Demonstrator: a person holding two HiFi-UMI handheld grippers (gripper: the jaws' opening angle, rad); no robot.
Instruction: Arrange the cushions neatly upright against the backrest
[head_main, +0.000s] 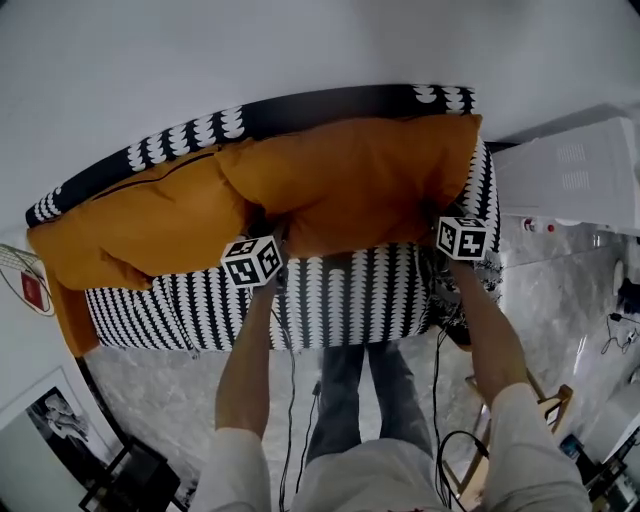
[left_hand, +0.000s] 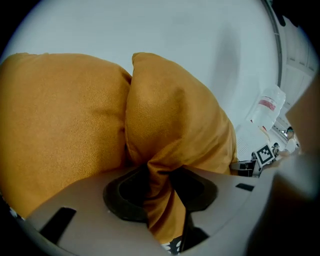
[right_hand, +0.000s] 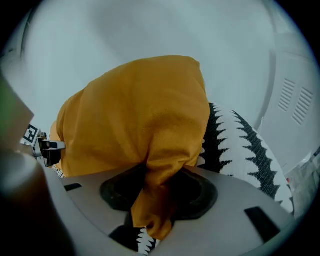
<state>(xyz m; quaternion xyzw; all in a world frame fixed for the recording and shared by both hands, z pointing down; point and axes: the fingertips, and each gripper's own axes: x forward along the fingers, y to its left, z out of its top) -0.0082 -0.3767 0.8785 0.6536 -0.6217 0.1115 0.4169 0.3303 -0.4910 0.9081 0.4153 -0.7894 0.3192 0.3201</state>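
Note:
Two orange cushions lean on the backrest of a black-and-white patterned sofa. The left cushion slumps toward the left armrest. The right cushion stands between my two grippers. My left gripper pinches its lower left corner, and that view shows the cloth bunched between the jaws of the left gripper, with the left cushion beside the held one. My right gripper holds the lower right corner; there the right gripper has a fold of the cushion gathered between its jaws.
A white cabinet stands right of the sofa, close to the patterned armrest. A wooden chair and cables lie on the floor at lower right. A framed picture leans at lower left. The person's legs stand before the seat.

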